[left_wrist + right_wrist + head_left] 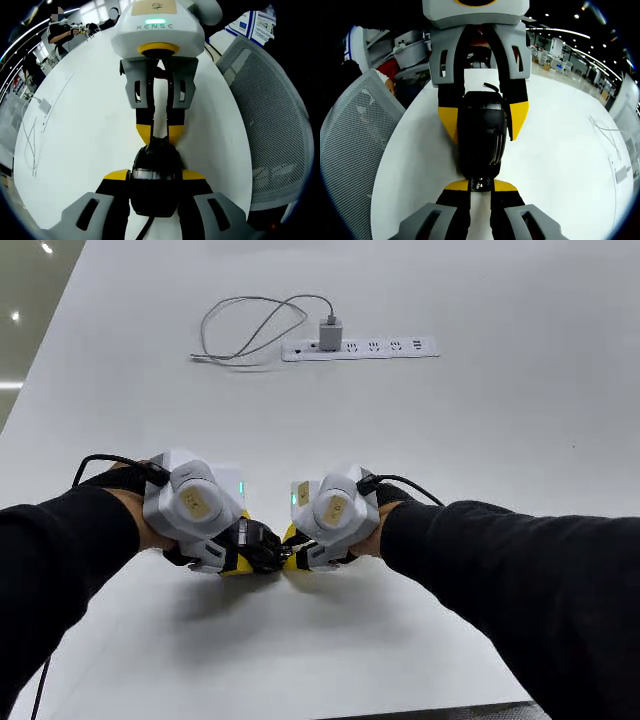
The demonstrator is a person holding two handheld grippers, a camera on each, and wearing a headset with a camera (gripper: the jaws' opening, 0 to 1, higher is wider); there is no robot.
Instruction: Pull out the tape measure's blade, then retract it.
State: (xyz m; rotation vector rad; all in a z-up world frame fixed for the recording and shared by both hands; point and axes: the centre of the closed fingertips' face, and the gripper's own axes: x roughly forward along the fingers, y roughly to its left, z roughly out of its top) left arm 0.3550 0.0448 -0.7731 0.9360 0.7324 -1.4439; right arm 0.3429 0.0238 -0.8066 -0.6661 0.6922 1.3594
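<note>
My left gripper [155,176] is closed part-way onto the black, rounded plastic tape measure [156,157]. Its yellow-tipped jaws press against the two sides of the case. Straight ahead of it, nose to nose, my right gripper [481,186] is almost fully shut. It pinches the small metal end of the blade [480,183] right at the case's mouth, with hardly any blade drawn out. Beneath both grippers lies the white tabletop [330,420].

Black sleeves [60,540]; left gripper [155,176], right gripper [481,186] white, yellow-tipped; black cables [110,459].
</note>
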